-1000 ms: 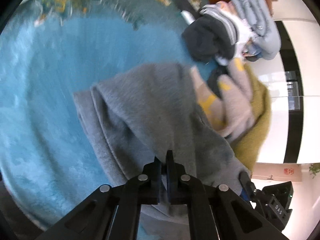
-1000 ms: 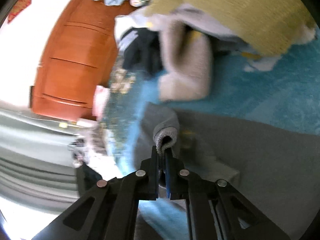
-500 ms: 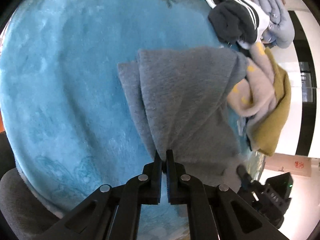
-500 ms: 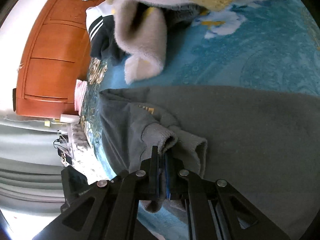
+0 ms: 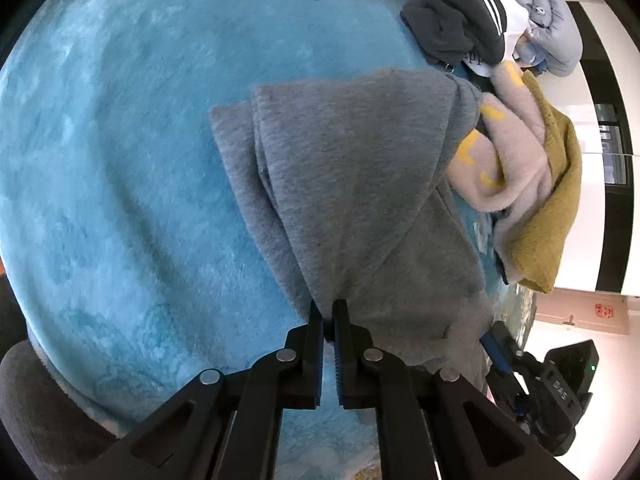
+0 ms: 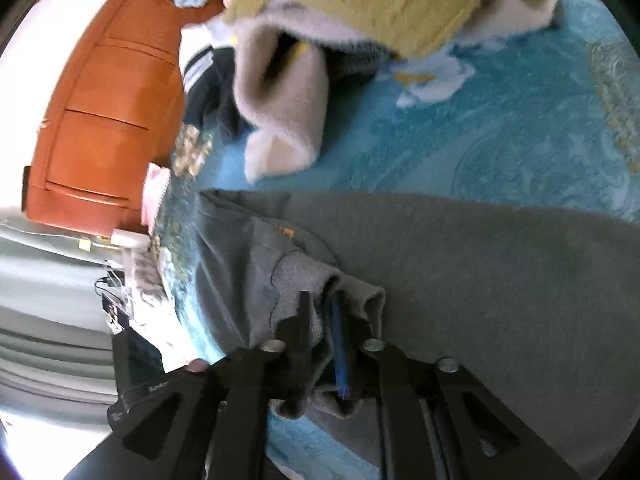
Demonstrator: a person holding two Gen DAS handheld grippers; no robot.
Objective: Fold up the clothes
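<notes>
On the blue carpet (image 5: 120, 160), the left gripper (image 5: 328, 312) clenches the grey sweatshirt (image 5: 352, 184), the right gripper (image 6: 318, 312) stands released around its cuff (image 6: 304, 280), and a heap of clothes (image 5: 520, 168) lies just beyond.

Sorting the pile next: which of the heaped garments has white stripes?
The dark garment at the heap's far end; the beige one carries yellow marks and the mustard knit is plain.

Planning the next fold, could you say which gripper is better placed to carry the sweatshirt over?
Probably the left gripper: shut on the grey fleece sweatshirt, while the right gripper is open around its cuff.
</notes>
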